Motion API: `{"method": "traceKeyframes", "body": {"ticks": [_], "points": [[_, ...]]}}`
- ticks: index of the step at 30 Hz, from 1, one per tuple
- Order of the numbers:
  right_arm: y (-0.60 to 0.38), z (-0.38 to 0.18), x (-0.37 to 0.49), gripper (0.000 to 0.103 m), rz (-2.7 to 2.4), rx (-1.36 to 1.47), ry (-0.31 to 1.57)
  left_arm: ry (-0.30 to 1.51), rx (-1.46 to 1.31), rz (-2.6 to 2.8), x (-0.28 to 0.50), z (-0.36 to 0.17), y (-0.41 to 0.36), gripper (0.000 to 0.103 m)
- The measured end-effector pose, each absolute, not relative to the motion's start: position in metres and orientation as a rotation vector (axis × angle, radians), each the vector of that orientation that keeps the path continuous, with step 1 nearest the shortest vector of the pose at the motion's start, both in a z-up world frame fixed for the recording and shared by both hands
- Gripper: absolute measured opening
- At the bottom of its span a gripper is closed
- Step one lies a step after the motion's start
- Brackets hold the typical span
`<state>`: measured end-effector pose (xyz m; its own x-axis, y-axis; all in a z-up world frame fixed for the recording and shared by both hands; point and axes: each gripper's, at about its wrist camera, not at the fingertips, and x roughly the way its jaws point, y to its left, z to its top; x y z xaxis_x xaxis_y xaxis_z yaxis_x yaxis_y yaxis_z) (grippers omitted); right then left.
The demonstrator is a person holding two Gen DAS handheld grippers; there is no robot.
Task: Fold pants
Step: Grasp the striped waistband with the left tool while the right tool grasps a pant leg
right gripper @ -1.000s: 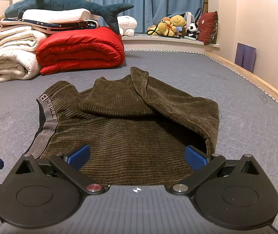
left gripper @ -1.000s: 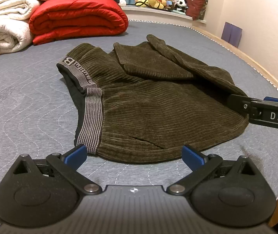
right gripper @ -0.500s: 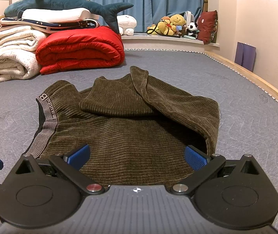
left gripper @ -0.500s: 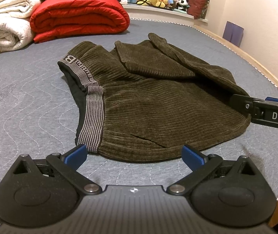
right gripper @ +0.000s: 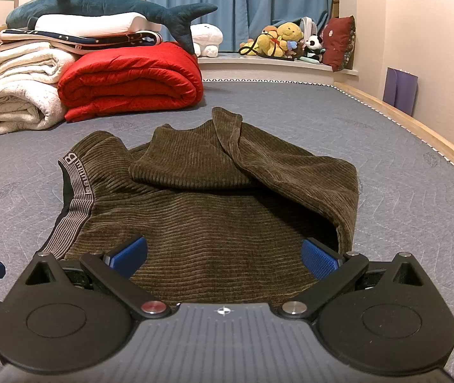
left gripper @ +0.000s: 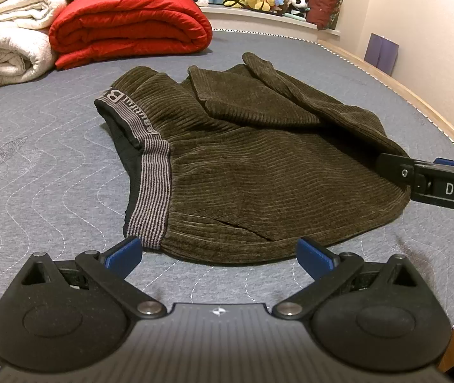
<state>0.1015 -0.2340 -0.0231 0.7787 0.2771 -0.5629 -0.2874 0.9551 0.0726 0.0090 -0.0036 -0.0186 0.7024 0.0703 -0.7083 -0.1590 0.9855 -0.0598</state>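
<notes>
Dark olive corduroy pants (left gripper: pixel 259 172) lie partly folded on the grey quilted mattress (left gripper: pixel 35 191), legs doubled back over the seat, striped grey waistband (left gripper: pixel 152 188) to the left. My left gripper (left gripper: pixel 219 253) is open and empty, just short of the near hem by the waistband corner. My right gripper (right gripper: pixel 223 255) is open and empty, low over the near edge of the pants (right gripper: pixel 211 223). The right gripper also shows in the left wrist view (left gripper: pixel 431 182) at the pants' right fold.
A red folded duvet (right gripper: pixel 131 79), white blankets (right gripper: pixel 19 92) and a plush shark (right gripper: pixel 106 6) are stacked at the back left. Stuffed toys (right gripper: pixel 281 40) sit on the far ledge. The wooden bed edge (right gripper: pixel 418 131) runs along the right.
The left gripper has drawn back slightly from the pants, so the hem sits a little farther from its fingers. The right gripper and the pants have barely moved.
</notes>
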Motion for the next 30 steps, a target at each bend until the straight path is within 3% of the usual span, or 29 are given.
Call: {"method": "traceKeyframes", "body": {"ticks": [7, 9, 11, 12, 13, 14, 16, 18, 21, 24, 27, 30], "points": [[-0.24, -0.02, 0.104, 0.102, 0.273, 0.0, 0.568, 0.718, -0.15, 0.111, 0.004, -0.001, 0.009, 0.099], [-0.251, -0.013, 0.107, 0.101, 0.241, 0.039, 0.541, 0.728, -0.213, 0.084, 0.008, 0.012, 0.025, 0.085], [-0.264, -0.001, 0.115, 0.091, 0.227, 0.065, 0.532, 0.748, -0.255, 0.053, 0.018, 0.026, 0.044, 0.044], [-0.272, 0.008, 0.12, 0.088, 0.227, 0.073, 0.513, 0.752, -0.255, 0.038, 0.024, 0.033, 0.053, 0.035], [-0.28, 0.016, 0.125, 0.084, 0.224, 0.078, 0.49, 0.744, -0.243, 0.026, 0.028, 0.038, 0.061, 0.017], [-0.287, 0.025, 0.13, 0.078, 0.216, 0.077, 0.464, 0.728, -0.225, 0.015, 0.032, 0.042, 0.07, 0.014], [-0.3, 0.039, 0.144, 0.072, 0.213, 0.053, 0.428, 0.69, -0.203, 0.002, 0.039, 0.041, 0.087, 0.014], [-0.31, 0.041, 0.161, 0.072, 0.214, 0.015, 0.403, 0.662, -0.205, 0.006, 0.045, 0.022, 0.106, 0.014], [-0.318, 0.009, 0.185, 0.072, 0.185, -0.055, 0.42, 0.824, -0.34, 0.022, 0.069, -0.018, 0.129, 0.015], [-0.316, -0.035, 0.21, 0.072, 0.162, -0.136, 0.575, 0.874, -0.404, 0.03, 0.089, -0.039, 0.137, 0.023], [-0.313, -0.052, 0.224, 0.09, 0.159, -0.172, 0.568, 0.864, -0.409, 0.089, 0.109, -0.047, 0.142, 0.037], [-0.306, -0.07, 0.238, 0.091, 0.165, -0.205, 0.62, 0.899, -0.478, 0.082, 0.128, -0.063, 0.148, 0.049]]}}
